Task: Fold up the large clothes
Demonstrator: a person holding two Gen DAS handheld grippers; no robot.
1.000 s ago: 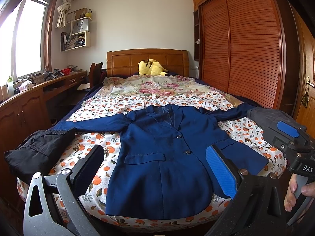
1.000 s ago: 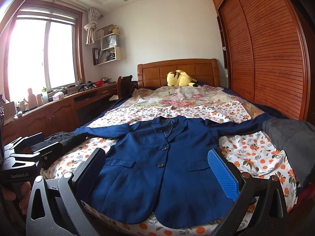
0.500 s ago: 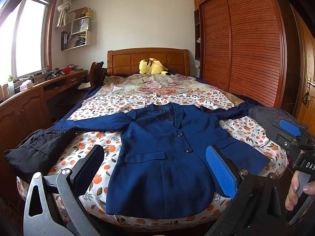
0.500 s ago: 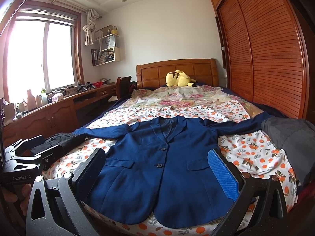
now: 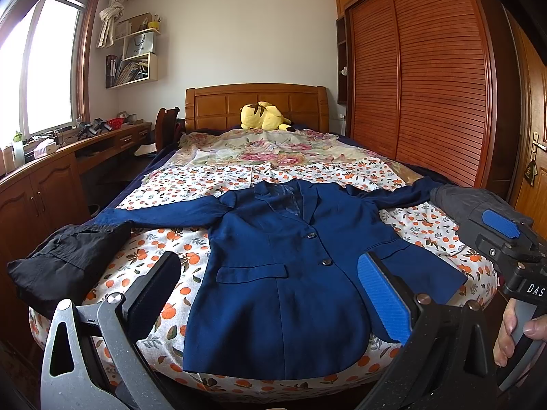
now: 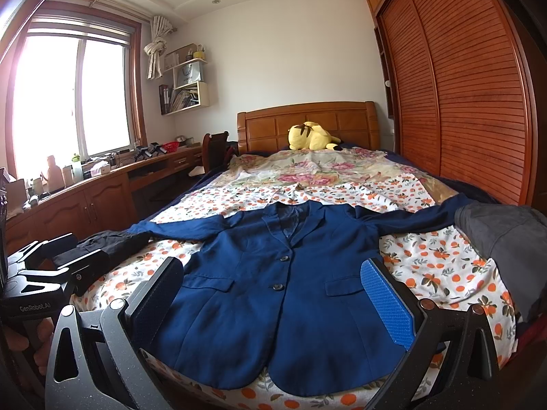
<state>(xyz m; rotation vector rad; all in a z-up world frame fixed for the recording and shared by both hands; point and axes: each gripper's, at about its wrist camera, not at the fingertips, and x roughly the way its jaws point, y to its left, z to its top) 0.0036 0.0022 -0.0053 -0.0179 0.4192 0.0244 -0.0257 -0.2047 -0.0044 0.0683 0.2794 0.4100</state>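
Note:
A navy blue blazer (image 5: 290,273) lies flat, front up, on the foot of the bed, sleeves spread to both sides; it also shows in the right wrist view (image 6: 280,290). My left gripper (image 5: 270,294) is open and empty, held above the blazer's hem near the bed's foot. My right gripper (image 6: 273,300) is open and empty, also over the hem. The right gripper's body (image 5: 506,239) shows at the right edge of the left wrist view. The left gripper's body (image 6: 44,280) shows at the left edge of the right wrist view.
A black garment (image 5: 65,259) lies on the bed's left corner and a grey garment (image 6: 506,235) on the right edge. A yellow plush toy (image 5: 263,116) sits by the headboard. A wooden wardrobe (image 5: 427,78) stands right, a desk (image 5: 51,171) left.
Both grippers have shifted very slightly; the view of the blazer is almost the same. Nothing was taken hold of.

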